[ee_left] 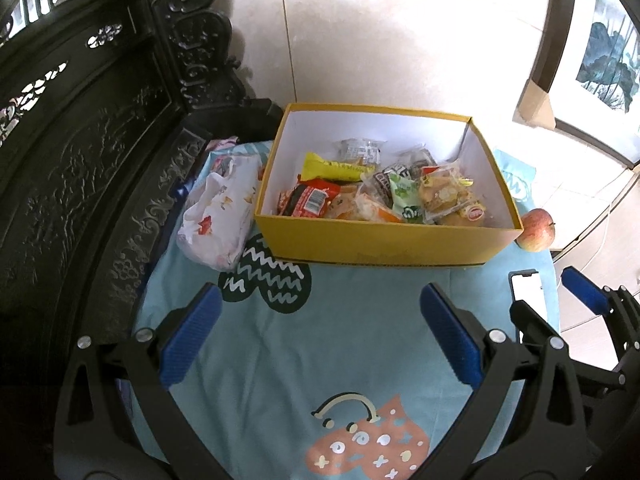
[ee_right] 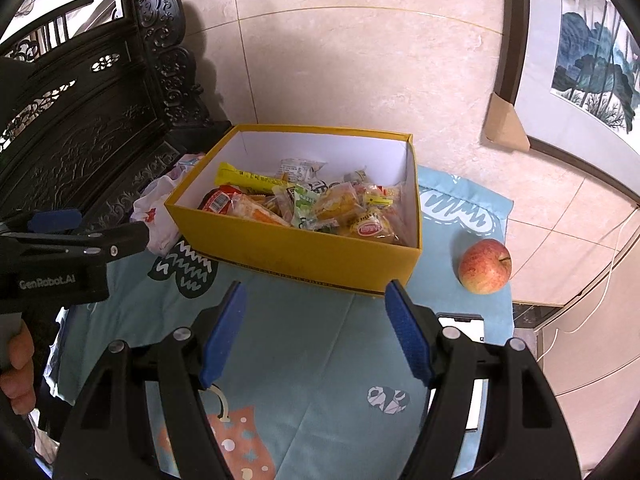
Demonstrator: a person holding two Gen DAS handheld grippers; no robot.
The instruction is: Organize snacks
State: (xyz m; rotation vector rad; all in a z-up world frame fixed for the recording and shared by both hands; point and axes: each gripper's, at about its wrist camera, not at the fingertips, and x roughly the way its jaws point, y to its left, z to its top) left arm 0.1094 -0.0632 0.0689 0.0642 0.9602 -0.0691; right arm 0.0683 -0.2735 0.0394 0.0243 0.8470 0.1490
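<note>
A yellow cardboard box (ee_left: 372, 246) (ee_right: 288, 254) stands on the light-blue patterned cloth (ee_left: 288, 344) and holds several wrapped snacks (ee_left: 384, 196) (ee_right: 312, 204). My left gripper (ee_left: 320, 300) hangs open over the bare cloth in front of the box, with nothing between its blue pads. My right gripper (ee_right: 316, 296) is open too, just short of the box's near wall, and holds nothing. In the right wrist view the left gripper (ee_right: 60, 224) shows at the left edge with a hand under it.
A white printed plastic bag (ee_left: 220, 212) (ee_right: 154, 216) lies left of the box. A red apple (ee_left: 536, 230) (ee_right: 485, 266) sits right of it. A lit phone (ee_left: 530, 292) (ee_right: 466, 326) rests on the cloth near the right gripper. Dark carved furniture (ee_left: 88, 140) walls the left side.
</note>
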